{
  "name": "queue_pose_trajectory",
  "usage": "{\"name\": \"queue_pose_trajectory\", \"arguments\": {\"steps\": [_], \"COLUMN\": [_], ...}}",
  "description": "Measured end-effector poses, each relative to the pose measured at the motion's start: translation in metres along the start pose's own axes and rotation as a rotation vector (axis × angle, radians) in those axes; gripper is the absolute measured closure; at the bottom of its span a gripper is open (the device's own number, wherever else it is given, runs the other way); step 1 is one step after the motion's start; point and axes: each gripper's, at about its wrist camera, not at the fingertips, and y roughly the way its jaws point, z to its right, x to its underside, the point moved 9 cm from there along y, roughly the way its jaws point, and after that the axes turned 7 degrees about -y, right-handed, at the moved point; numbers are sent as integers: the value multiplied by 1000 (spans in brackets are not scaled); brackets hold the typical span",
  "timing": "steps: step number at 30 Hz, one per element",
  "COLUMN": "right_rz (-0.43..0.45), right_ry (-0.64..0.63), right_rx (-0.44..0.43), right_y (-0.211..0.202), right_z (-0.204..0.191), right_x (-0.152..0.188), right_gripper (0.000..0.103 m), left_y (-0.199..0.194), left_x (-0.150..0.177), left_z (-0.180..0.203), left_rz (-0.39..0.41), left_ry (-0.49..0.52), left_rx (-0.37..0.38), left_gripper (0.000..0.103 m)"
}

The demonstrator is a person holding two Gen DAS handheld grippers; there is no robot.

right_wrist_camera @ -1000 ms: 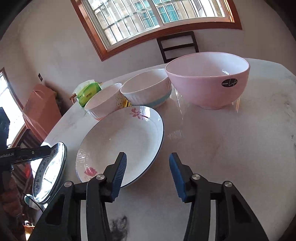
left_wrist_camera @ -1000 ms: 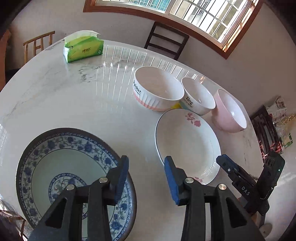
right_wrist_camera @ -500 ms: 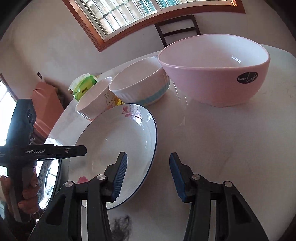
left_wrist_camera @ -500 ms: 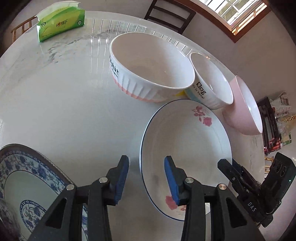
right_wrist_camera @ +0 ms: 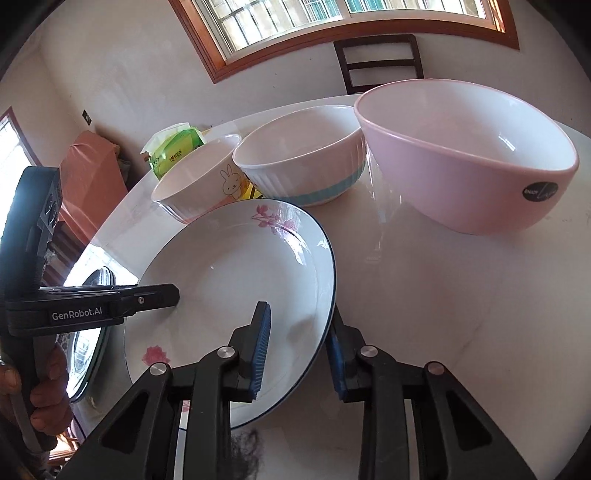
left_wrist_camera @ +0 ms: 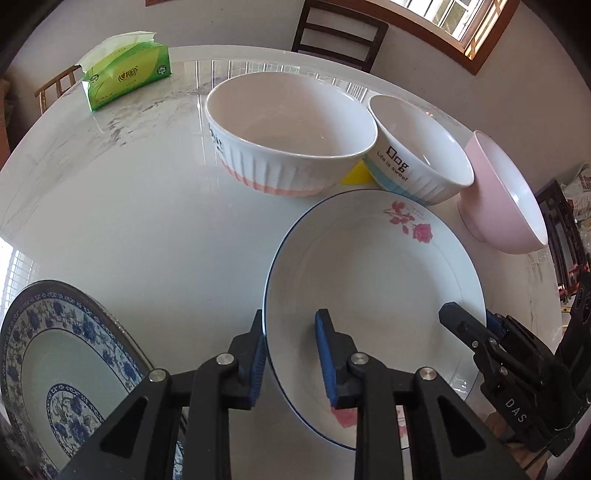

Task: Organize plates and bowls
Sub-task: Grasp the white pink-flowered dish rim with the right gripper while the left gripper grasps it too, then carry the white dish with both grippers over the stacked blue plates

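Plates and bowls sit unstacked on your tabletop; both hand-held grippers, left and right, straddle the rose plate's opposite rims, spread, not yet clamped. Nothing sorted.

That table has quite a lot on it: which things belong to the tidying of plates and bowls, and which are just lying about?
Part of the job:
- rose plate, its rim between both open grippers
- blue-patterned plate
- large ribbed bowl
- blue-banded bowl
- pink bowl

Just lying about:
- green tissue pack
- dark chair
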Motion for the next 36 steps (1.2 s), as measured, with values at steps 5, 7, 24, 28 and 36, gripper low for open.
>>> {"name": "queue_pose_trajectory", "arguments": {"steps": [5,7,24,28,36], "right_rz": [4,8,54,61,85], "right_ry": [-79,-74,-12,10,15], "right_rx": [45,41,52,37,30], "right_y": [-2,-6,-40,-45,-57], "right_z": [-13,-13,-15,-18,-33], "right_x": [5,8,34,40,43], "right_gripper": [79,79,81,81,81], "left_y": [-17,-20,-56,-66,-85], "left_x": [12,16,60,65,71], "left_z": [0,2,19,21,15], "left_rz": [66,68,129,147,186], "left_ry": [1,-3,40,56,62], "left_rx": [-31,-19,-4,-9,-19], "left_gripper": [78,78,78,78,78]}}
